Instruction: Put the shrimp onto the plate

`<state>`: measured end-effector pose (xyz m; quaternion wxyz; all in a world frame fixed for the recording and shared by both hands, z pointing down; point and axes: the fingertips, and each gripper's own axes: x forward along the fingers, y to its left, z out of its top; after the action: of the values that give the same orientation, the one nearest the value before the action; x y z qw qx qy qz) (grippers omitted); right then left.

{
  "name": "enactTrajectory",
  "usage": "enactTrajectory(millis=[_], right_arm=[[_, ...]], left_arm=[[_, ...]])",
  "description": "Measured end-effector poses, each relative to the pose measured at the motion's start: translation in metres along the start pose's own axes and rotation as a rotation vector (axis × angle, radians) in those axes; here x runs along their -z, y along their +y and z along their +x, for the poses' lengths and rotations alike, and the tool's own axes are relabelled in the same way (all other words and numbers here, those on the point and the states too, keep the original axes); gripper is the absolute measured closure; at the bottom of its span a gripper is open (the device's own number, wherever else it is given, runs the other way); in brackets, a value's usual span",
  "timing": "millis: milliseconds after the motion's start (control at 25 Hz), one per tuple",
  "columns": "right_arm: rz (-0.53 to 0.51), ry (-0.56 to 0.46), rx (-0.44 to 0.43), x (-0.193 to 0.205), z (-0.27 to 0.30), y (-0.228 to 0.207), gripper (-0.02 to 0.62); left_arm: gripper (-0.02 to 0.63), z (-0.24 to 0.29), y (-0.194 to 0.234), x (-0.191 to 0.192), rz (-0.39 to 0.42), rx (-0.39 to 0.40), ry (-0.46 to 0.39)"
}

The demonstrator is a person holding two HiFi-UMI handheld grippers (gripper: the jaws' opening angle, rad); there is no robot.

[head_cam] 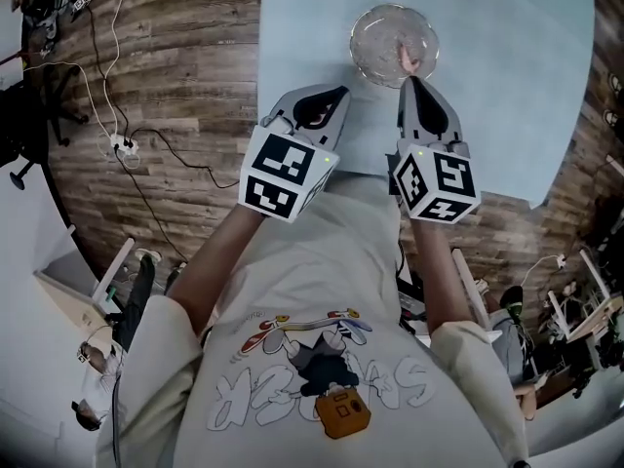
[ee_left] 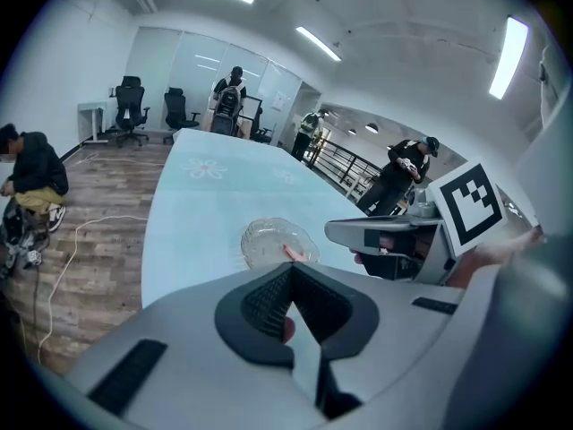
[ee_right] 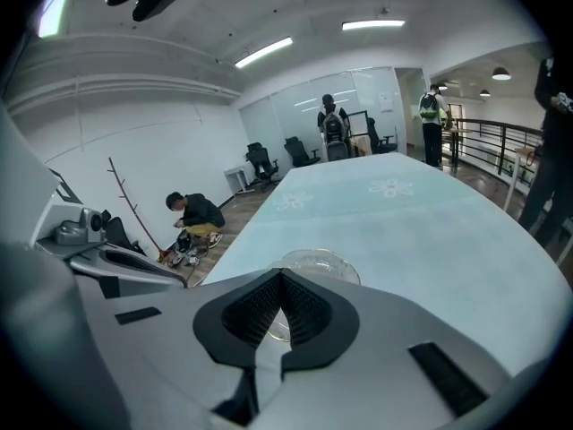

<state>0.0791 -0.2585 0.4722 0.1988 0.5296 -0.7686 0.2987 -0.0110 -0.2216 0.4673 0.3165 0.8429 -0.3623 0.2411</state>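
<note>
Glass plate [head_cam: 363,29] is seen at top centre of the head view, on the light blue worktop [head_cam: 507,86]. One pink shrimp [head_cam: 408,59] is lying inside the plate, at its lower right edge nearest the person.

Right gripper [head_cam: 410,82]: held just below the plate, with its tips at the plate's near rim and just beside the shrimp. Contact cannot be confirmed. In the right gripper view the jaws are seen closed tip to tip [ee_right: 281,274] with nothing held. Only the plate [ee_right: 318,260] is seen through the gap behind the pads.

Left gripper [head_cam: 336,96]: held lower left of the plate, clear of it, over the worktop's near edge. In the left gripper view its jaws are seen brought together at the tips [ee_left: 291,271]. A small pink piece [ee_left: 286,330] is pinched in the gap against the left pad. The same reddish patch is seen between the jaws in the head view [head_cam: 314,115]. It is too small to be identified further.

In the left gripper view the plate [ee_left: 264,240] is seen centre frame with the shrimp [ee_left: 294,253] at its right edge. The right gripper is seen just right of it.
</note>
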Motion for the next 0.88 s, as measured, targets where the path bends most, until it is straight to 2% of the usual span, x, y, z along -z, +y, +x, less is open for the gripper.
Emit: enactTrajectory(millis=[280, 480, 600, 880], right_arm=[[0.004, -0.075, 0.021, -0.005, -0.039, 0.020, 0.572], [-0.022, -0.132, 0.013, -0.014, -0.081, 0.047, 0.572], [-0.028, -0.180, 0.012, -0.022, -0.102, 0.062, 0.572], [-0.081, -0.230, -0.073, -0.025, -0.144, 0.103, 0.572]], left_arm=[[0.598, -0.027, -0.024, -0.006, 0.099, 0.053, -0.045], [0.598, -0.059, -0.039, -0.009, 0.076, 0.076, -0.109], [0.598, -0.076, -0.048, -0.015, 0.104, 0.102, -0.142], [0.598, -0.117, -0.067, -0.017, 0.175, 0.144, -0.188]])
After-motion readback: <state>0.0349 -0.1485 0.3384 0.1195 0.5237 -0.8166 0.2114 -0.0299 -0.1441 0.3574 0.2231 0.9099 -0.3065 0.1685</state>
